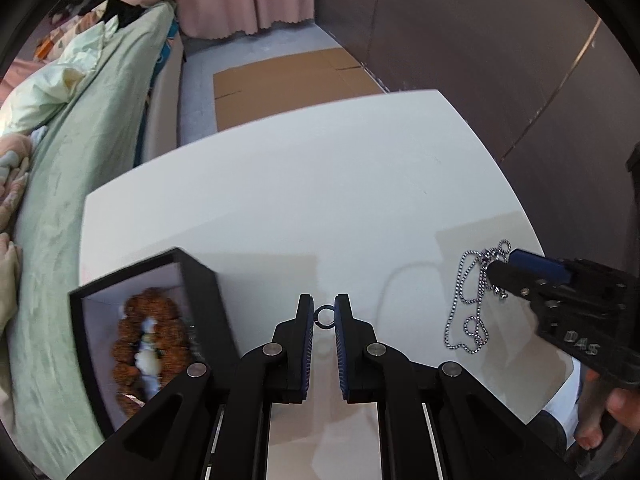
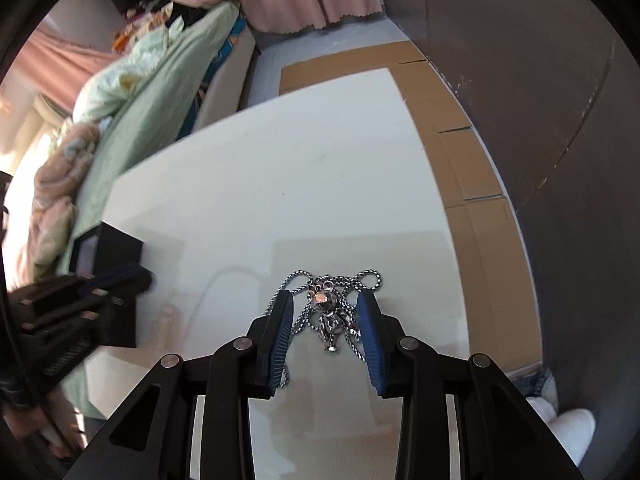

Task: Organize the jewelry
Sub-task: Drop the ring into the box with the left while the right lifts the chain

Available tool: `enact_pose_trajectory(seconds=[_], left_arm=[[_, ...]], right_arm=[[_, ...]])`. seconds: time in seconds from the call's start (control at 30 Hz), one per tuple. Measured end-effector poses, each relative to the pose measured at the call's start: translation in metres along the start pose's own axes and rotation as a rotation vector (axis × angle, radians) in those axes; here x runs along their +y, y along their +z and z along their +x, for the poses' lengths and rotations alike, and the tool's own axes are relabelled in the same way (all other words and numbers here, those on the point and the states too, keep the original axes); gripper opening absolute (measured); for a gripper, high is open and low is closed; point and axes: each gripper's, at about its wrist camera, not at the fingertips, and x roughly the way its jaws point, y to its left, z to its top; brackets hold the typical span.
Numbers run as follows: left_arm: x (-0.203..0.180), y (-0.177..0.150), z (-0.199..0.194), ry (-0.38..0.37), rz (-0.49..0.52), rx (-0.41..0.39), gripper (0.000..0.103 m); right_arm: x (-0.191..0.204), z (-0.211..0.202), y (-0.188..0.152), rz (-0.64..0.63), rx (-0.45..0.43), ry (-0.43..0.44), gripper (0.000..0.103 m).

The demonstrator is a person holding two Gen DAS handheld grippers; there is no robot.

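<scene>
My left gripper (image 1: 324,316) is shut on a small dark ring (image 1: 324,317), held between its blue pads just above the white table (image 1: 280,184). To its left stands an open black jewelry box (image 1: 132,332) with a brown beaded bracelet (image 1: 150,344) inside. A silver chain necklace (image 2: 332,308) with a metal pendant (image 2: 324,300) lies on the table. My right gripper (image 2: 326,312) is open with its fingers on either side of the pendant. In the left wrist view the necklace (image 1: 468,312) shows at the right, by the right gripper (image 1: 500,268).
A bed with a green quilt (image 1: 80,152) runs along the table's left side. Flattened cardboard (image 2: 460,140) covers the floor beyond and right of the table. A dark wall (image 1: 500,40) is on the right. The black box (image 2: 108,248) and left gripper (image 2: 80,304) show at left in the right wrist view.
</scene>
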Motion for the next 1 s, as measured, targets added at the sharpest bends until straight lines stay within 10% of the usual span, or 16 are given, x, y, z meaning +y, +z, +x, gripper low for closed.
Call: enact_pose_trajectory(seconds=[0.37,1.0], left_arm=[[0.031,0.004,-0.039,0.008,-0.044,-0.065,0.011],[0.095,-0.019,-0.078,-0.002,-0.133,-0.12,0.011]], right_arm=[[0.037,0.007,0.003,-0.181,0.05,-0.111,0.016],[0.107,-0.132,0.031,-0.225,-0.252,-0.005,0.016]])
